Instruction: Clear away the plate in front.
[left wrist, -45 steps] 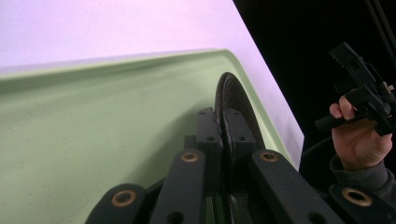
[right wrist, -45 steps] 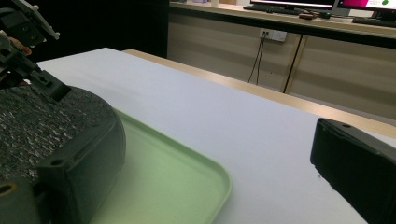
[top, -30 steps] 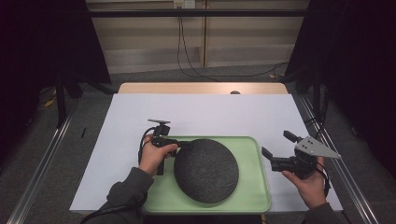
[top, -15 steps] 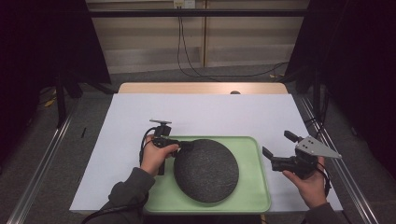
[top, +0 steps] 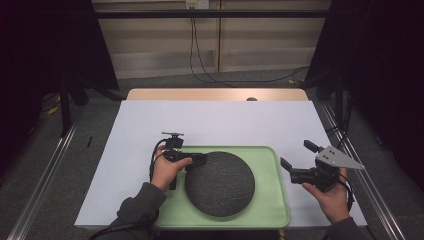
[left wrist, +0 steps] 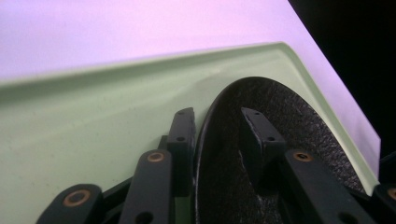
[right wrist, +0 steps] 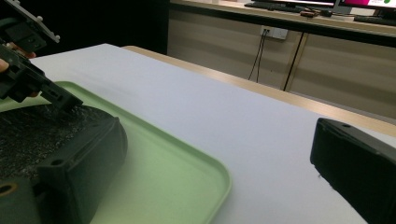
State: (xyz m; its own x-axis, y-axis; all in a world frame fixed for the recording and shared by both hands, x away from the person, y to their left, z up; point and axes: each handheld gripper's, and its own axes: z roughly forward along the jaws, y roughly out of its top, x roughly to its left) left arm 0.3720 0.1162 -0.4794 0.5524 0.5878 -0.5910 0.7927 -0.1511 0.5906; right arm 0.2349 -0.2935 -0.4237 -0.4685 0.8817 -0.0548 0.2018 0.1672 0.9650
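White-covered desk (top: 215, 120) | green tray (top: 272, 165) at 6 o'clock, dark round stone plate (top: 220, 182) lying in it | left tool (top: 200, 159) straddles plate's 10 o'clock rim, jaws just opening, pads apart: placing looks done | right tool (top: 296, 161) wide, empty, at tray's 3 o'clock | left: withdrawing.

One dark round plate (top: 220, 183) is lying in one green tray (top: 272, 210), and both are sitting on one white sheet (top: 225, 120) that is covering one table (top: 215, 94). Two grippers are showing, the left gripper (top: 200, 159) and the right gripper (top: 297, 161), each being held by one hand.
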